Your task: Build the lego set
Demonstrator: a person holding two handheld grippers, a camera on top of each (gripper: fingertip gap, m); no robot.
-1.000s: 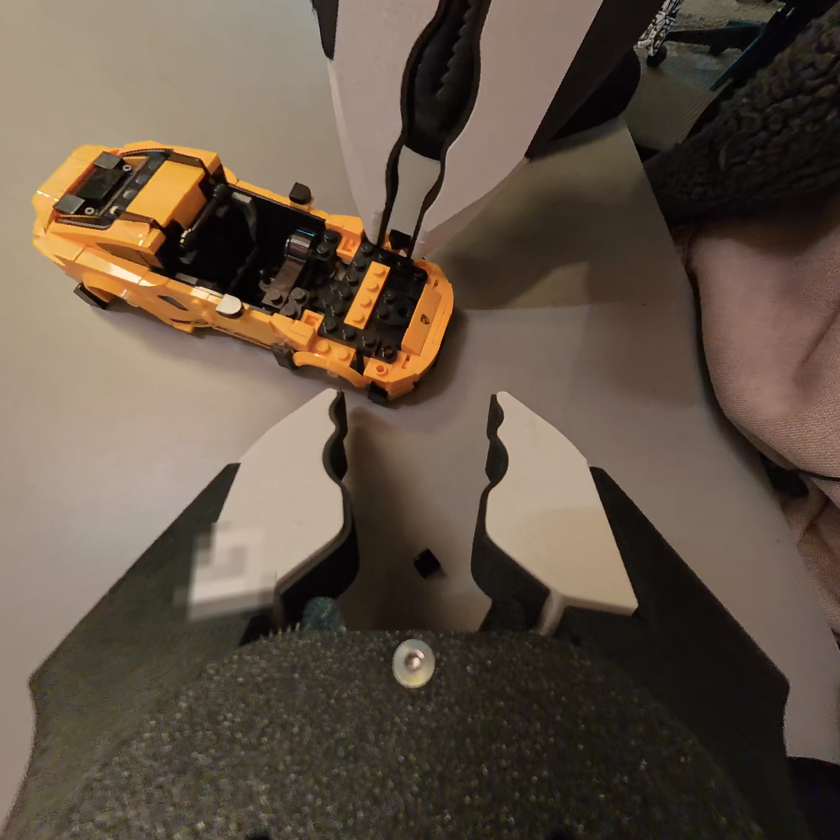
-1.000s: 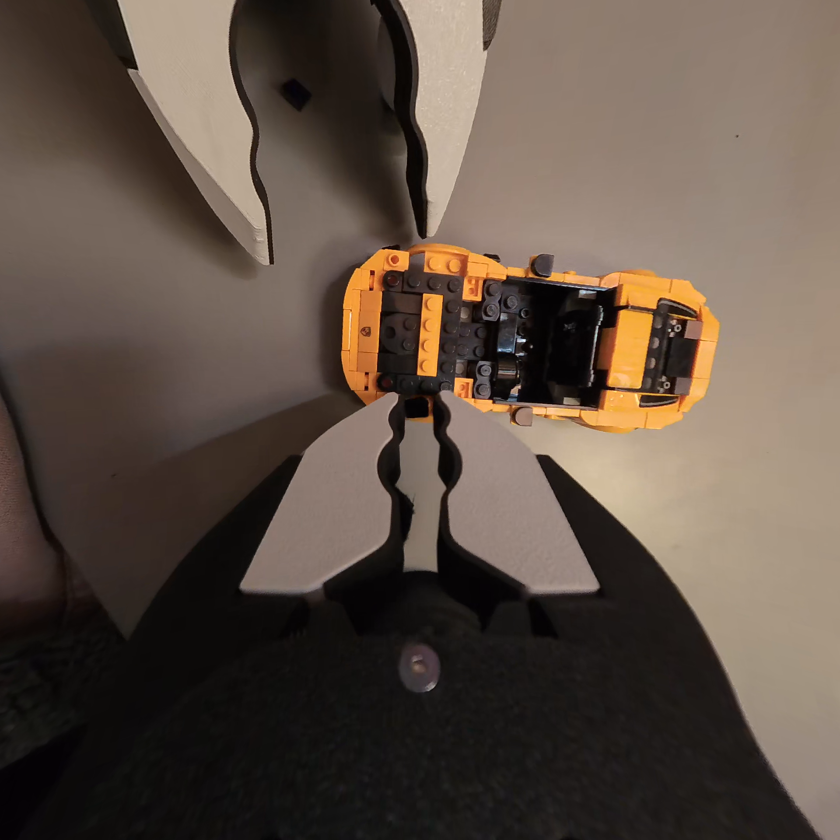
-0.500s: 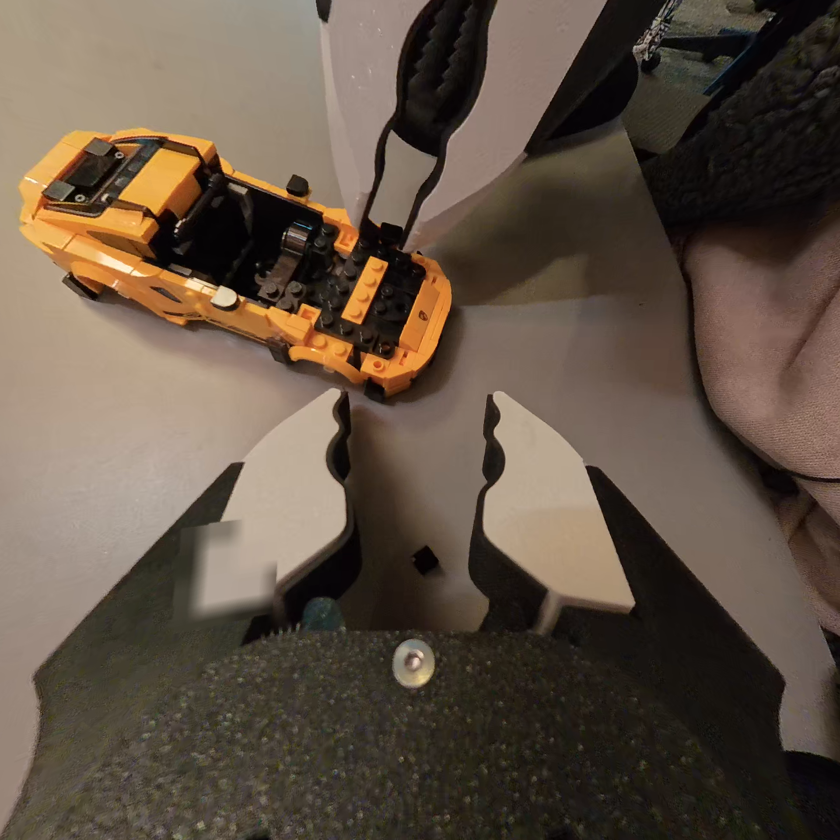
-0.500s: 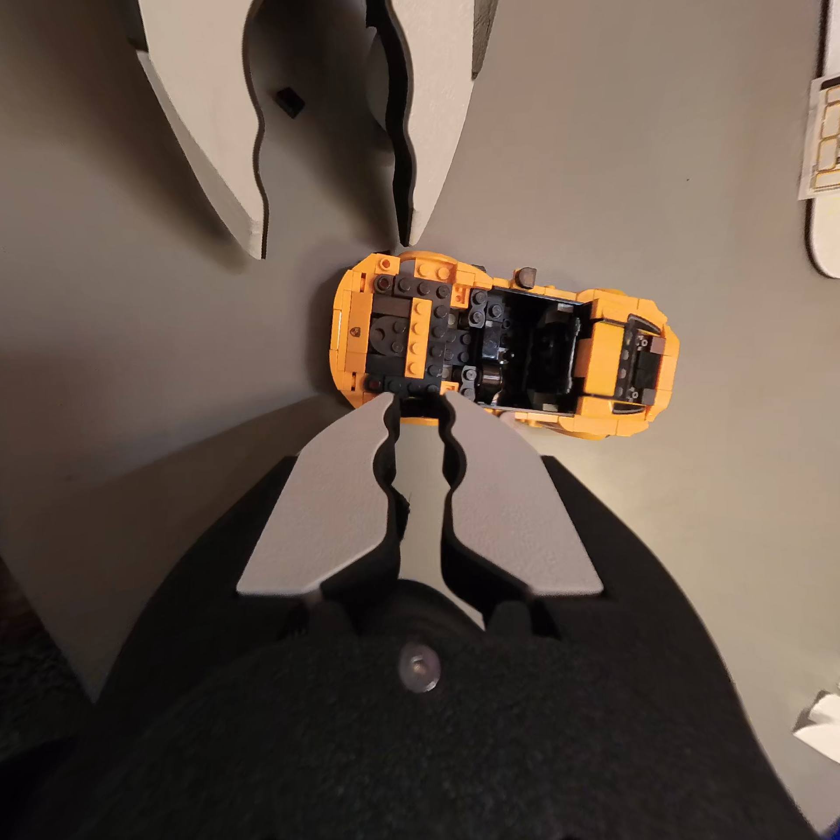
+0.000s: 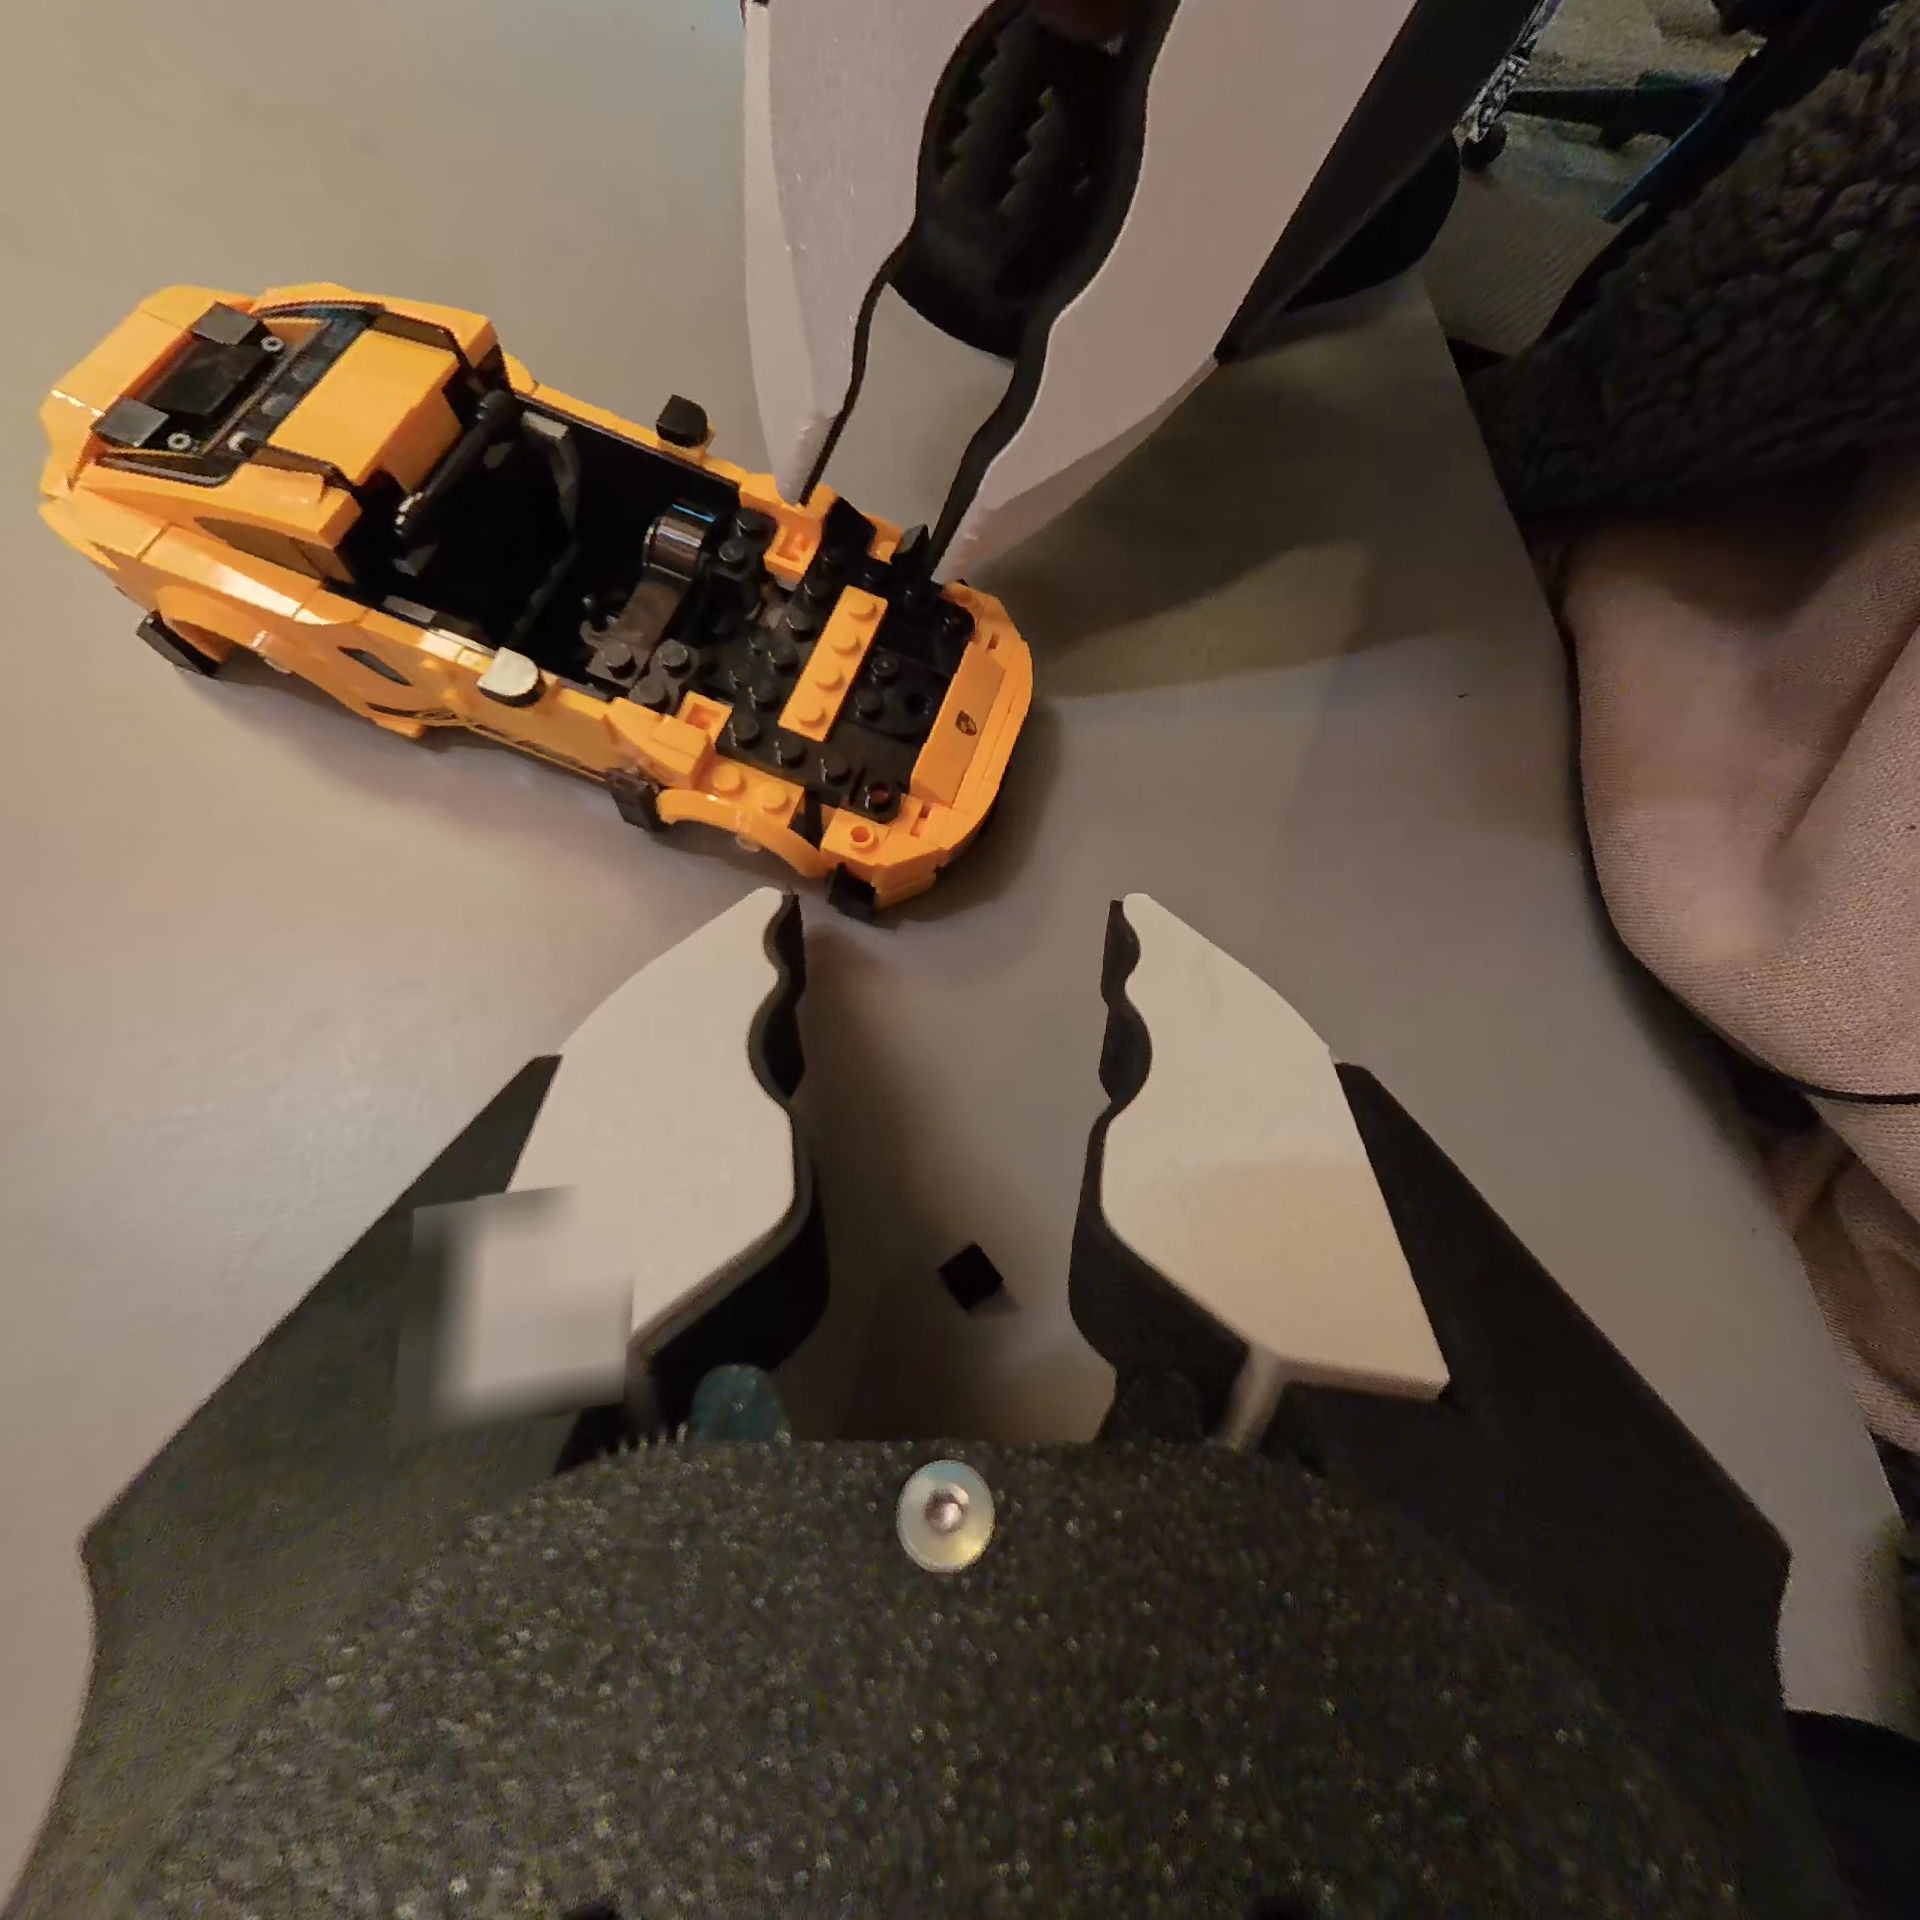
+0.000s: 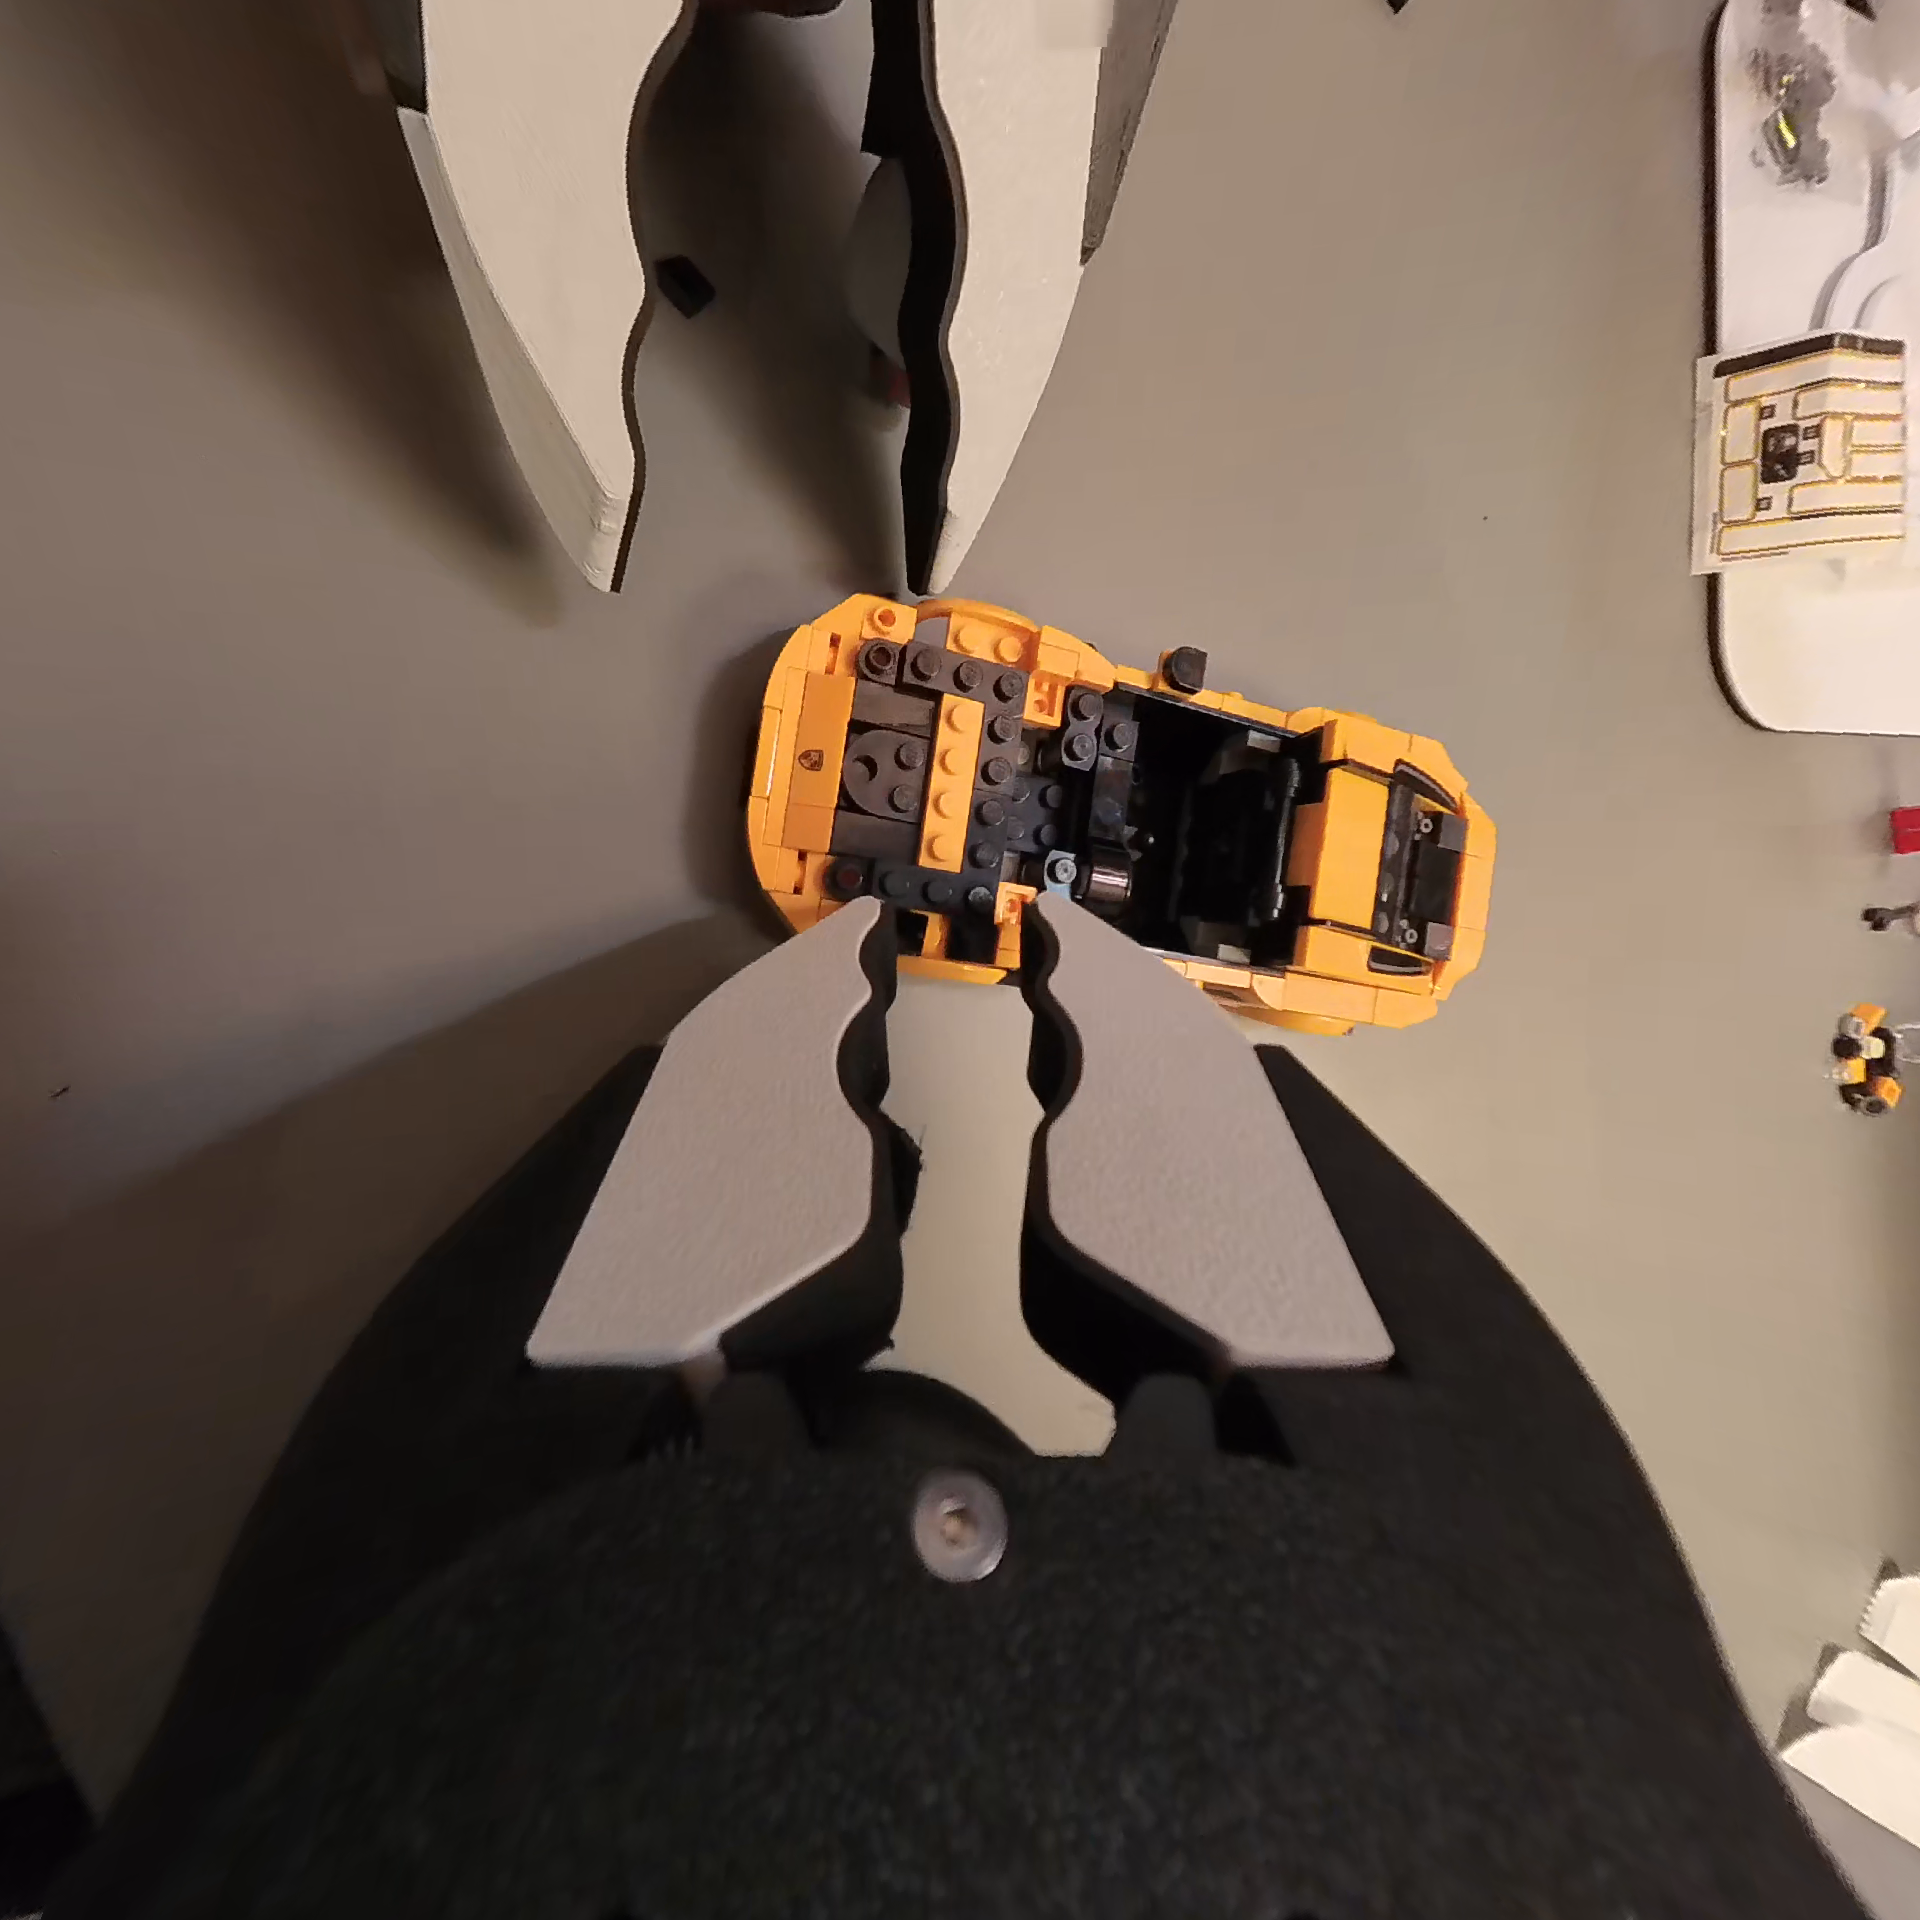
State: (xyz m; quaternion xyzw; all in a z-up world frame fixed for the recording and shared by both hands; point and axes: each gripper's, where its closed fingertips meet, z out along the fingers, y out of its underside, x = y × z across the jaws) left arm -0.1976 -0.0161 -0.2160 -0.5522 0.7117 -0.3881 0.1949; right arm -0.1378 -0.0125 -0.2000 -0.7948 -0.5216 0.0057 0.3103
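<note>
An orange and black lego car (image 5: 343,540) lies on the grey table, its roof off and its studded front towards my grippers; it also shows in the right wrist view (image 6: 1351,821). My right gripper (image 6: 954,914) is open, its tips at the car's near front side over black and orange parts. In the left wrist view the right gripper (image 5: 873,530) stands over the car's front. My left gripper (image 5: 951,920) is open and empty just short of the car's nose. A small black piece (image 5: 971,1276) lies on the table between its fingers (image 6: 681,283).
A white tray (image 6: 1766,665) with a sticker sheet (image 6: 1808,468) stands at the right. A small orange and black sub-build (image 6: 1865,1060), a red piece (image 6: 1907,831) and white paper (image 6: 1860,1714) lie near it. A person's clothing (image 5: 1766,727) is beyond the table edge. Left tips to right tips: about 7 cm.
My right gripper's jaws have opened a little wider at the car's front side and its view has pulled back. The left gripper has stayed open and nearly still.
</note>
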